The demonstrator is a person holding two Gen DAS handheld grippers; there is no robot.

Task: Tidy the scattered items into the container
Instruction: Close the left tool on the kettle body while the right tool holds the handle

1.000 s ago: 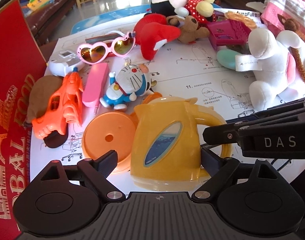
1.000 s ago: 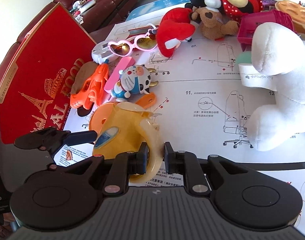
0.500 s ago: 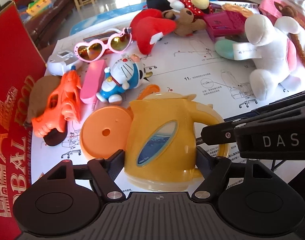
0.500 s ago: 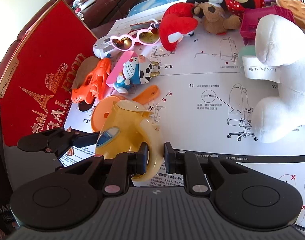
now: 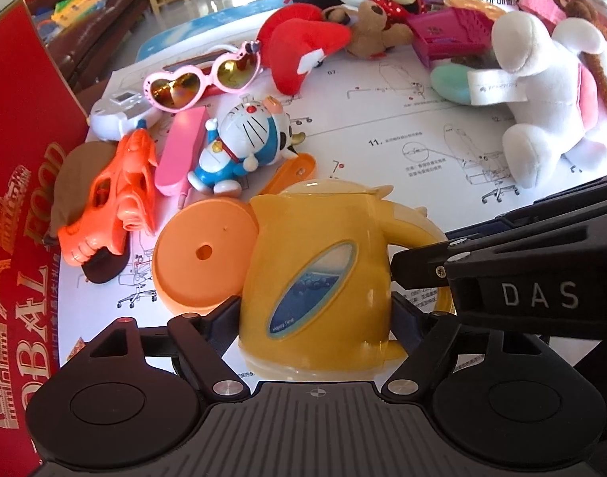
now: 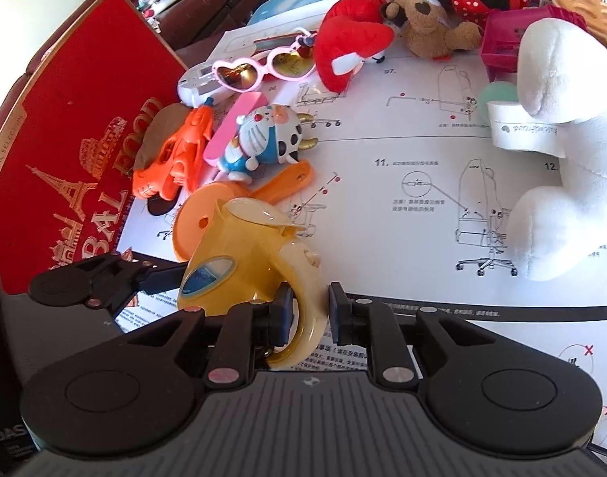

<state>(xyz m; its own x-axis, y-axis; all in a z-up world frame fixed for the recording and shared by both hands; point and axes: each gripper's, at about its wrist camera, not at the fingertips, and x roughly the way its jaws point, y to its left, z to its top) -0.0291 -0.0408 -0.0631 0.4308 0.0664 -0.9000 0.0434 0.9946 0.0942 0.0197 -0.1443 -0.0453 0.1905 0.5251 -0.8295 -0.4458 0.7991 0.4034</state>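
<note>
A yellow toy kettle (image 5: 315,270) stands tilted over the white instruction sheet, near the front of both views. My left gripper (image 5: 315,306) straddles its body; its jaws are opening, and both fingertips still touch the kettle's sides. My right gripper (image 6: 309,312) is shut on the kettle's pale handle (image 6: 311,290), and its black finger (image 5: 419,266) reaches in from the right in the left wrist view. A red box (image 5: 17,198) printed with gold letters stands along the left edge. The kettle (image 6: 232,274) hides part of an orange disc (image 5: 204,258).
Behind the kettle lie an orange toy gun (image 5: 112,206), a pink bar (image 5: 180,155), a blue cat figure (image 5: 244,147) and pink heart sunglasses (image 5: 200,79). Farther back are a red plush (image 5: 303,47), a magenta basket (image 5: 446,35) and a white plush (image 5: 542,99).
My left gripper's fingers came in from wide apart to the kettle's sides. The kettle sits slightly nearer in the left wrist view. My right gripper kept its hold on the handle.
</note>
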